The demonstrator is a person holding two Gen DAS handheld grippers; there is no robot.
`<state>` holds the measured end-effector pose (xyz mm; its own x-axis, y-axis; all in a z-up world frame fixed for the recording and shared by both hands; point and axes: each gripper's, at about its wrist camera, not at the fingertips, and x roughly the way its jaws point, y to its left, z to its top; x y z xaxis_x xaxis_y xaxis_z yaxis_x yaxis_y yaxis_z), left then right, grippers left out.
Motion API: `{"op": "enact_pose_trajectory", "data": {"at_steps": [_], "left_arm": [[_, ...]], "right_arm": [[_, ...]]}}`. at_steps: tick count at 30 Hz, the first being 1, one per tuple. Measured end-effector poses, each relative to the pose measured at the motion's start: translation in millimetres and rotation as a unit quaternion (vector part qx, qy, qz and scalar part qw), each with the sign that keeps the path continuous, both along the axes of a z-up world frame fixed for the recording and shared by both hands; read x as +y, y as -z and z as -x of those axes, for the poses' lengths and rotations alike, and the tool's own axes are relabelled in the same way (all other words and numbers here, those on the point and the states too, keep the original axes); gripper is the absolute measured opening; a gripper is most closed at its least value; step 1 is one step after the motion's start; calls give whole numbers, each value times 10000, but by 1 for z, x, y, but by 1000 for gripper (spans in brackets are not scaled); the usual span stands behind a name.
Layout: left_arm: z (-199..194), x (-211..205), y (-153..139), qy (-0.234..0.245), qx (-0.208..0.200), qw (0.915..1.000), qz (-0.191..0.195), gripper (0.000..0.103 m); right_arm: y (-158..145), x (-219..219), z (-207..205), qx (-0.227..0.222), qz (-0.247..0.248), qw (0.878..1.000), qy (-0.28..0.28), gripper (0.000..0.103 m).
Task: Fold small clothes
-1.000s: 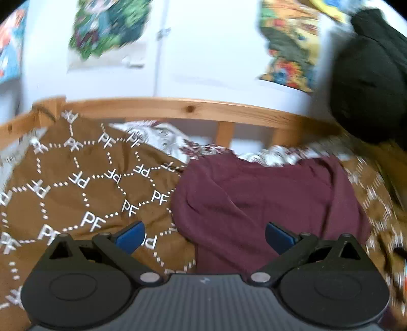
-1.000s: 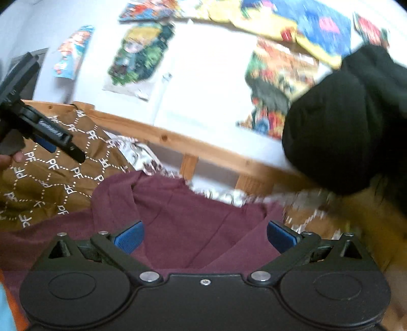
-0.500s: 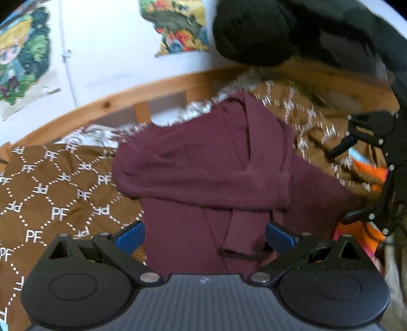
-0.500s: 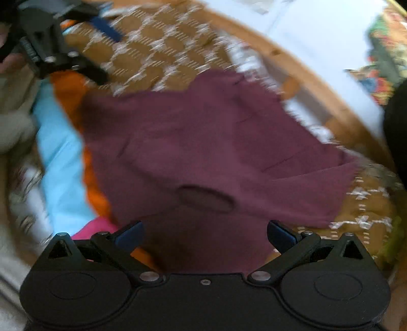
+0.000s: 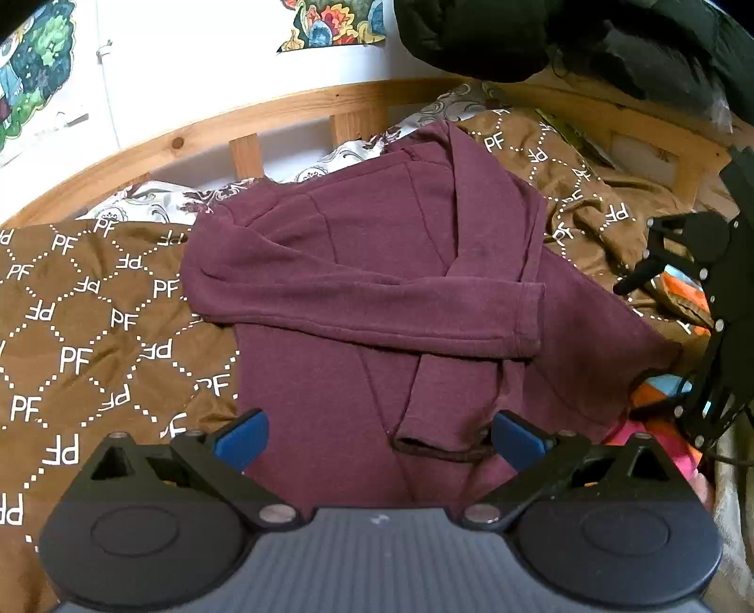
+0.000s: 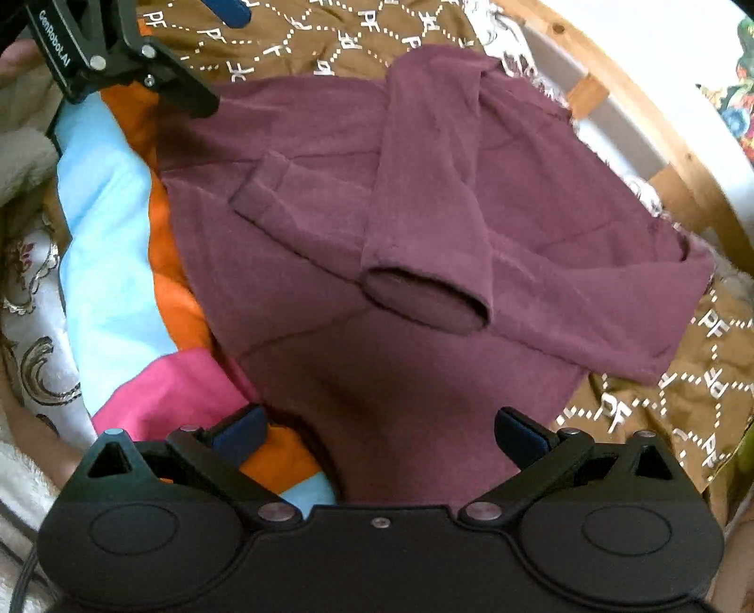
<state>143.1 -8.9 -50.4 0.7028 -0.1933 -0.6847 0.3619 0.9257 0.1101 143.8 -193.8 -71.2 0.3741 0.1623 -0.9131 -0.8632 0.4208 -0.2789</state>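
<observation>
Maroon sweater (image 5: 377, 292) lies spread on my bed with both of its sleeves folded across the chest, one over the other, so the two cuffs sit on the body of the garment. My left gripper (image 5: 377, 436) hovers low over the hem end, jaws spread wide, holding nothing; the upper sleeve's cuff (image 5: 525, 320) lies flat ahead of it. From the other side, my right gripper (image 6: 379, 436) hangs over the sweater (image 6: 424, 226) too, likewise gaping and empty, with the open mouth of the other cuff (image 6: 426, 302) just ahead between the fingers. Each tool shows at the edge of the other's view.

Left of the sweater in the left wrist view spreads one brown quilt (image 5: 94, 330) printed with white "PF" diamonds, running on under the garment to its right. One wooden bed rail (image 5: 188, 141) curves behind, with patterned white bedding (image 5: 155, 198) below it and two posters on the wall above. A dark garment (image 5: 518, 33) hangs at upper right. One striped blanket (image 6: 113, 226) in blue, orange and pink lies under the sweater's edge in the right wrist view.
</observation>
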Motion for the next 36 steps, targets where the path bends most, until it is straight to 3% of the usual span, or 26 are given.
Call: {"op": "enact_pose_trajectory", "data": {"at_steps": [5, 10, 12, 13, 14, 16, 17, 21, 24, 27, 31, 36], "left_arm": [[-3, 0, 0, 17, 71, 9999, 83, 102], [1, -1, -3, 137, 47, 9997, 181, 102], [3, -2, -3, 246, 41, 9995, 215, 102], [4, -4, -3, 313, 53, 9992, 223, 102], [5, -6, -3, 412, 72, 9989, 229, 102], [9, -11, -3, 679, 97, 9973, 248, 102], [12, -14, -3, 832, 105, 9962, 253, 102], [19, -28, 5, 1235, 186, 9921, 100, 102], [12, -37, 18, 1201, 453, 9915, -200, 102], [2, -42, 29, 1140, 777, 9901, -262, 100], [-13, -46, 48, 695, 1019, 9894, -767, 89], [-28, -28, 51, -103, 1035, 9906, -892, 72]], "right_arm": [[12, 9, -1, 55, 297, 9995, -105, 102], [20, 14, -3, -440, 529, 9976, 4, 97], [19, 14, -1, -464, 471, 9978, -78, 86], [19, 13, 1, -463, 438, 9979, -135, 72], [17, 13, 4, -440, 393, 9980, -213, 47], [18, 13, 6, -410, 372, 9980, -300, 14], [17, 12, 7, -373, 322, 9982, -333, 11], [4, 10, -1, -306, -165, 9993, -116, 7], [-11, 0, -13, -200, -746, 9966, 295, 6], [-23, -11, -25, -107, -1298, 9885, 774, 6], [-32, -25, -37, 89, -1864, 9745, 1246, 6], [-34, -28, -38, 126, -2010, 9698, 1373, 6]]}}
